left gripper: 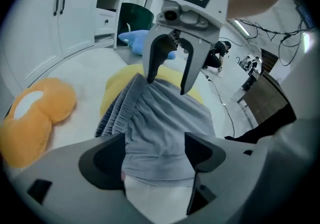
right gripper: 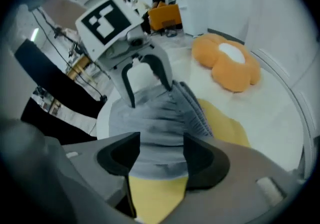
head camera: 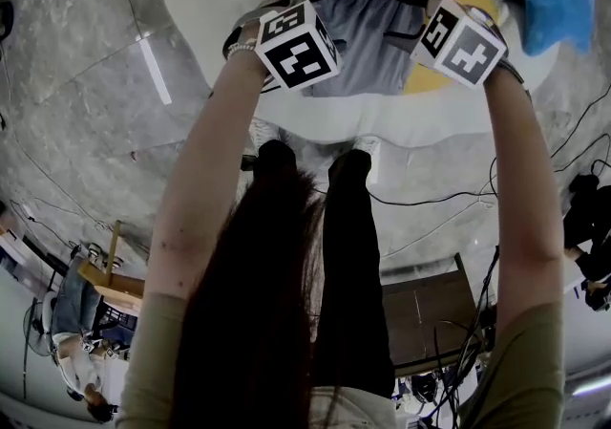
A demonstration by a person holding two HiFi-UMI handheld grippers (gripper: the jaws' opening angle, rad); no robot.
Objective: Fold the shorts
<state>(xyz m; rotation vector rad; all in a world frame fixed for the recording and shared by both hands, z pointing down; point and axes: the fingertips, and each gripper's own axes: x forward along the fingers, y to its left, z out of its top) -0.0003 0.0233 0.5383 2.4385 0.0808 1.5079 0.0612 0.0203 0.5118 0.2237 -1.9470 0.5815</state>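
In the left gripper view, the left gripper (left gripper: 155, 160) is seen with its jaws spread wide. The near edge of the grey shorts (left gripper: 162, 118) lies between them on the white table (left gripper: 75, 68), and no pad is pressed to the cloth. The right gripper (left gripper: 168, 86) is shown opposite, fingers apart, with their tips at the far edge of the shorts, over the yellow mat (left gripper: 112, 88). Whether those tips touch the cloth cannot be told here. An orange cushion (left gripper: 35, 118) lies at the left, and a blue toy (left gripper: 132, 38) behind is partly covered by the right gripper. In the right gripper view, that gripper's jaws are likewise held wide, with the shorts' edge (right gripper: 155, 153) between them over the mat and nothing pinched (the cloth here is somewhat blurred). The left gripper is seen across the shorts with its fingers apart and the table showing between them. In the head view, the shorts (head camera: 368, 35) are spread between the two marker cubes, partly on the mat and partly on the table. Both pairs of jaws are hidden under the cubes and forearms. The toy is cut off at the upper right edge, and the lower frame is filled by hair and dark legs.
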